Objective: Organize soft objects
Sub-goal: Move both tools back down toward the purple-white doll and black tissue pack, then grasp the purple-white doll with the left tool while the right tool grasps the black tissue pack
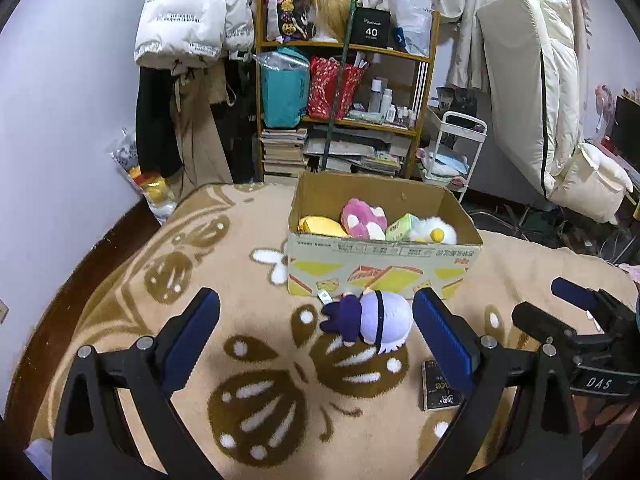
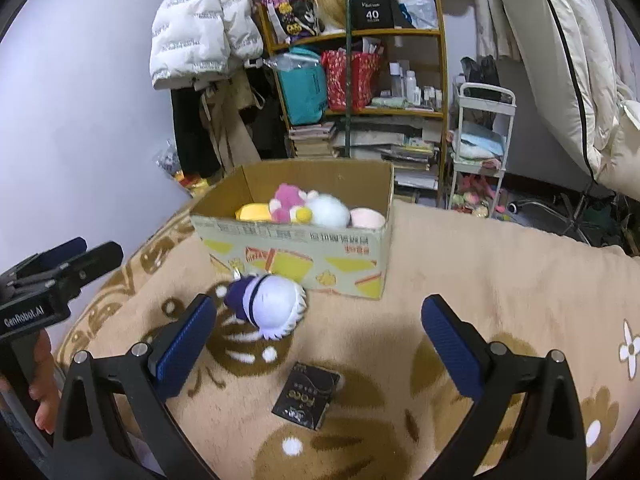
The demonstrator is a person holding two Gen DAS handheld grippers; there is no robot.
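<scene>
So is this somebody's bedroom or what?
Most likely a bedroom or a lived-in spare room. A patterned blanket covers what looks like a bed, a white puffer jacket hangs on the wall, and a cluttered shelf holds bags, bottles and books.

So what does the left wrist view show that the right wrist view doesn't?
Only the left wrist view shows the green tissue pack in the cardboard box and the right gripper at the frame's edge. Only the right wrist view shows a pale pink plush in the box and the left gripper. Both show the cardboard box, the white-haired plush doll lying before it, the black packet on the blanket, and both grippers open.
</scene>
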